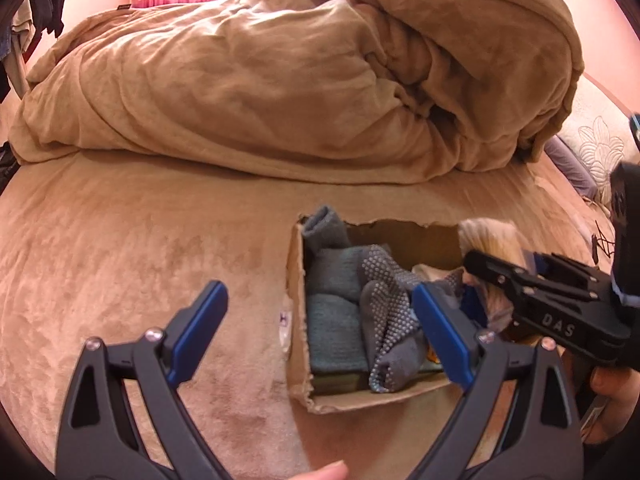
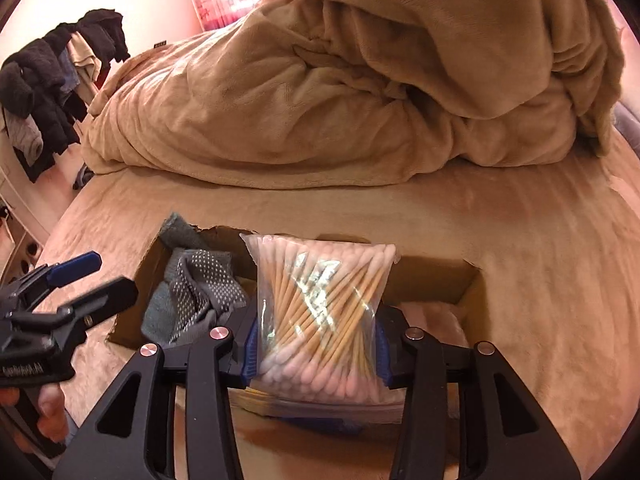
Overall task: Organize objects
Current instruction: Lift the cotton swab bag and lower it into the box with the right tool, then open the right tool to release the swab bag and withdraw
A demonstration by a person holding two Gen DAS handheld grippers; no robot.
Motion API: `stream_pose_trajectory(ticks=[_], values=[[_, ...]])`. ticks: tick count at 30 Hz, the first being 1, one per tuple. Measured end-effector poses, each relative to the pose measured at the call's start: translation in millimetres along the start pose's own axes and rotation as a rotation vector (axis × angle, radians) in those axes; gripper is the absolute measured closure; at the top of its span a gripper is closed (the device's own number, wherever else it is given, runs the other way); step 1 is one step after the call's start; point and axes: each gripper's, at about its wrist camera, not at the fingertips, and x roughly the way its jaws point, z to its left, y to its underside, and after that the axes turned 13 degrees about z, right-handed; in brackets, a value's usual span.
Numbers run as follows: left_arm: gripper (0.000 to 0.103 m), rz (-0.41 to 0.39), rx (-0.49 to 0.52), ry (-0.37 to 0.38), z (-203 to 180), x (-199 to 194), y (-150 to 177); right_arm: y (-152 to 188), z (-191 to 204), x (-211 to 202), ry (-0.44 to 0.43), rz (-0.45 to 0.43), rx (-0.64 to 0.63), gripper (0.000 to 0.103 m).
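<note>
- Partly done, judging by the open, torn-edged brown cardboard box (image 2: 460, 292) on the tan plush bed (image 1: 140, 260): already holding folded blue-grey cloths (image 1: 332, 320) stacked along its left side and a grey sock with white grip dots (image 1: 386, 300) draped over them.
- More blue-grey fabric (image 1: 322, 228) poking over the far left corner of the box.
- Right half of the box largely free, with something pale lying low in it, too unclear to name.
- In hand now: a clear plastic bag of wooden-stemmed cotton swabs (image 2: 320, 304), pinched at its lower part by the right tongs (image 2: 316, 364), pads pressing in from both sides, bag upright over the middle of the box.
- Bag not yet set down; releasing it into the free right half appears to be the step left.
- Left tongs (image 1: 320, 336) spread wide and holding nothing, hovering over the left edge of the box near the sock.
- Heaped tan plush duvet (image 1: 280, 80) well beyond the box, apart from it.
- No other loose items visible on the bed near the box, so little seems left after this bag.
</note>
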Motion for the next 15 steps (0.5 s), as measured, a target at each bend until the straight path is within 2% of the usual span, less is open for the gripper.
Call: stream_pose_trajectory(ticks=[4, 8, 15], values=[[0.008, -0.004, -0.003, -0.001, 1, -2, 2, -3, 5, 5, -0.002, 0.017, -0.013, 0.054], [0.008, -0.005, -0.006, -0.005, 2, -9, 5, 0, 6, -1, 0.003, 0.007, -0.006, 0.045], [0.008, -0.039, -0.01, -0.005, 0, -42, 17, 9, 9, -31, 0.02, -0.035, 0.013, 0.044]])
